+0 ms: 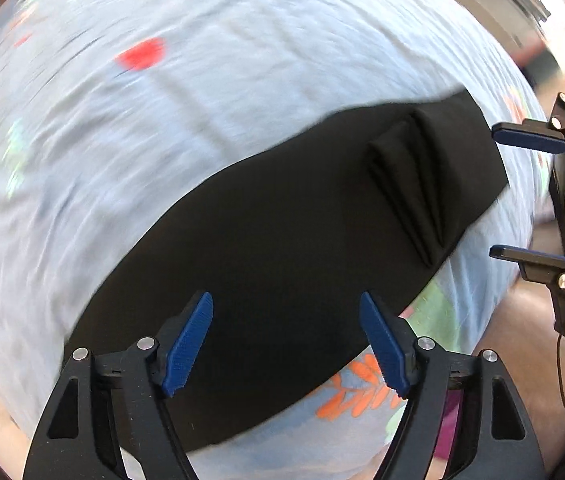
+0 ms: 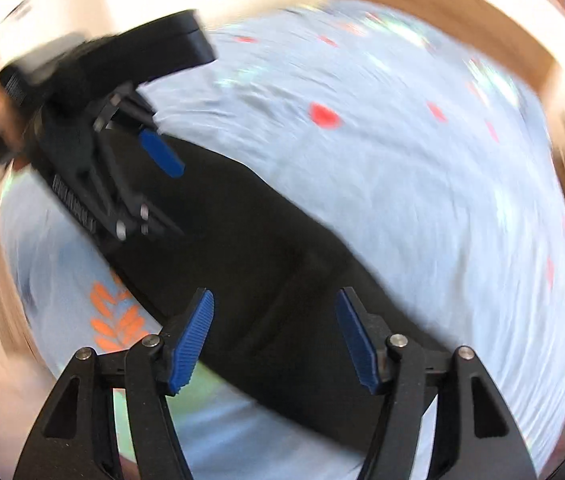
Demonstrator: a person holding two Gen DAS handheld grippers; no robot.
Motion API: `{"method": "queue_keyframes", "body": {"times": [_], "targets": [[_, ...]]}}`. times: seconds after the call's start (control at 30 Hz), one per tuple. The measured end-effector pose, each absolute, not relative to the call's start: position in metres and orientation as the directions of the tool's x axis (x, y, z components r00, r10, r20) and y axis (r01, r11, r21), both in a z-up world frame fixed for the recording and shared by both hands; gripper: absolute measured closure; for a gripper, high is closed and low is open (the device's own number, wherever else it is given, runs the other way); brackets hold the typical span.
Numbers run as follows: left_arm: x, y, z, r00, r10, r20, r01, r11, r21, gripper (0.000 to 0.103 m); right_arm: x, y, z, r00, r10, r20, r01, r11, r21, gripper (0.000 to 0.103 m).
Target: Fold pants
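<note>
The black pants (image 1: pixel 282 248) lie as a long folded band across a light blue patterned sheet (image 1: pixel 202 80), with a few ridged creases near their right end. My left gripper (image 1: pixel 286 344) is open and empty above the band's near edge. My right gripper (image 1: pixel 522 196) shows at the right edge of the left wrist view, open, beside the band's right end. In the right wrist view my right gripper (image 2: pixel 274 340) is open and empty over the pants (image 2: pixel 266 248), and my left gripper (image 2: pixel 150 188) hovers open over their far left end.
The sheet (image 2: pixel 422 200) has red spots and orange leaf prints (image 2: pixel 116 320). Brown floor (image 2: pixel 442 4) shows beyond its edges. A grey frame (image 1: pixel 482 4) runs past the sheet's far right corner. Both views are motion-blurred.
</note>
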State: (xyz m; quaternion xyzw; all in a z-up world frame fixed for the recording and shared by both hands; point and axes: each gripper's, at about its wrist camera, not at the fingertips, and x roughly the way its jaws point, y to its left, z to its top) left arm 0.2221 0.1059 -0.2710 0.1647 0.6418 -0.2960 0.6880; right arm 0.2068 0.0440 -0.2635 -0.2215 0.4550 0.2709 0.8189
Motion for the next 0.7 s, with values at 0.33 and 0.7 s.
{"method": "queue_keyframes", "body": {"times": [0.33, 0.7], "targets": [[0.189, 0.219, -0.266, 0.14, -0.16, -0.977, 0.099, 0.984, -0.147, 0.032, 0.221, 0.079, -0.302, 0.284, 0.296, -0.912, -0.935, 0.296, -0.194, 0.022], [0.138, 0.298, -0.269, 0.18, -0.068, -0.981, -0.41, 0.902, -0.138, 0.032, 0.232, 0.122, -0.324, 0.204, 0.321, -0.925, -0.972, 0.177, -0.153, 0.0]]}}
